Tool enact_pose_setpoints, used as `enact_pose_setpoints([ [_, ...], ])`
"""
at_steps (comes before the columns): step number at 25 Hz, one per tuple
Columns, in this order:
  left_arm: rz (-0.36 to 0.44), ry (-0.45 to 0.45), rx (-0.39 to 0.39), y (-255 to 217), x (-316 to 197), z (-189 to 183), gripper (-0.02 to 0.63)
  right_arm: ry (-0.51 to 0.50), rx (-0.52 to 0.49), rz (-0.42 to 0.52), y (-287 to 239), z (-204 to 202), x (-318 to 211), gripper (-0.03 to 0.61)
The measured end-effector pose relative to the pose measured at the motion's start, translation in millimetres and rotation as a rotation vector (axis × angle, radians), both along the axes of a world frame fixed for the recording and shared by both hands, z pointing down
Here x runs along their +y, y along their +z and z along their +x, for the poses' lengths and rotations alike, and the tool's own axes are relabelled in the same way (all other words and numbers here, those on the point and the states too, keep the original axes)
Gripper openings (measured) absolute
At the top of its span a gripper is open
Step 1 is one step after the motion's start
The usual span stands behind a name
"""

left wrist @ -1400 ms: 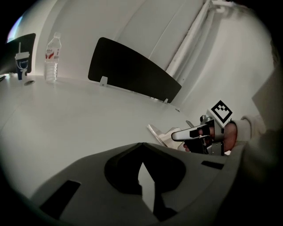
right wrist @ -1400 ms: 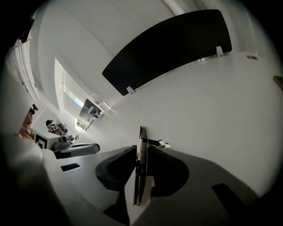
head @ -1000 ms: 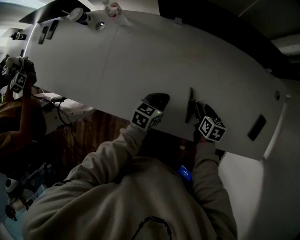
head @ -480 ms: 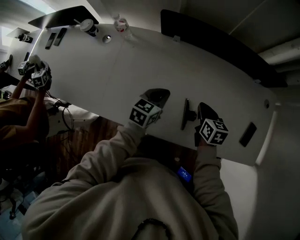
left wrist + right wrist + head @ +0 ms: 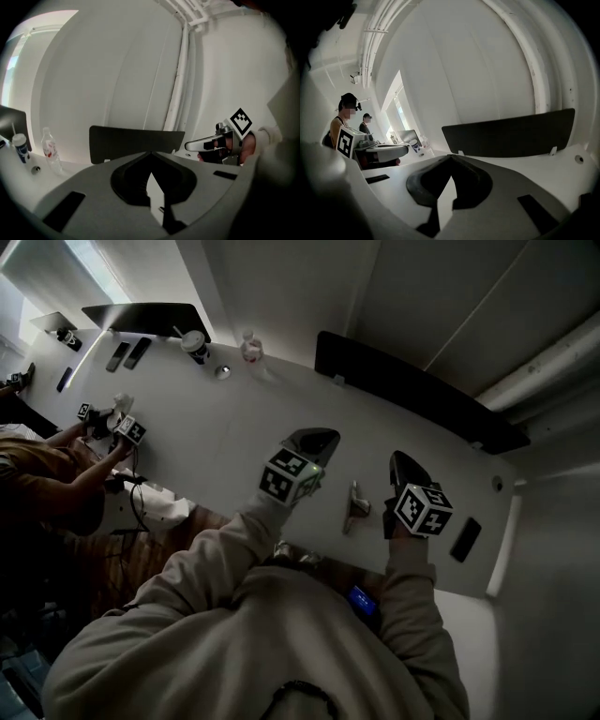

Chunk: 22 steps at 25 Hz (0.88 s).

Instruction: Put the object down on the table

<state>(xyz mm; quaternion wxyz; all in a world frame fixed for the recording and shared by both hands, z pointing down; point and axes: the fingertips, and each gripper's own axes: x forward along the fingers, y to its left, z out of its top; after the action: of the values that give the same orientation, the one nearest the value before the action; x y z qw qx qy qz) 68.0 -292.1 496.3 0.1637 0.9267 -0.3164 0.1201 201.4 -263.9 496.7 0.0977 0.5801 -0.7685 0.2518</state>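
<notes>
Jaws together: left gripper (image 5: 150, 154), right gripper (image 5: 450, 157).

Object (image 5: 354, 506) on the table (image 5: 234, 418), between left gripper (image 5: 313, 441) and right gripper (image 5: 405, 469) — nearer the right. Behind them, a panel (image 5: 412, 390) stands along the far edge. Cup (image 5: 194, 341) and bottle (image 5: 250, 347) stand far left — beside a monitor (image 5: 145, 315).

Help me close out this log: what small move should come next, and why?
Probably ease the right gripper back, away from the metal object. The object appears to rest on the white table beside that gripper. Its jaws are shut with nothing between them, so the put-down looks done.
</notes>
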Motion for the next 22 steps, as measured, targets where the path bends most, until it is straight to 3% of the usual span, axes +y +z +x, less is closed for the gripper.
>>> enact_pose_setpoints([
  [11,0.118,0.029,0.077,-97.1,-22.7,18.9,0.005,-0.002,0.01,0.153,-110.8,7.3,-22.4,0.02],
  [17,0.163,0.041,0.069,-63.4,-84.2,8.5,0.003,-0.013,-0.007,0.245,-79.5,-7.7,-82.4,0.02],
  [22,0.187,0.069,0.099,-82.8,-100.0,12.1,0.005,-0.035,-0.045,0.363,-113.6,-18.4,-98.6,0.02],
])
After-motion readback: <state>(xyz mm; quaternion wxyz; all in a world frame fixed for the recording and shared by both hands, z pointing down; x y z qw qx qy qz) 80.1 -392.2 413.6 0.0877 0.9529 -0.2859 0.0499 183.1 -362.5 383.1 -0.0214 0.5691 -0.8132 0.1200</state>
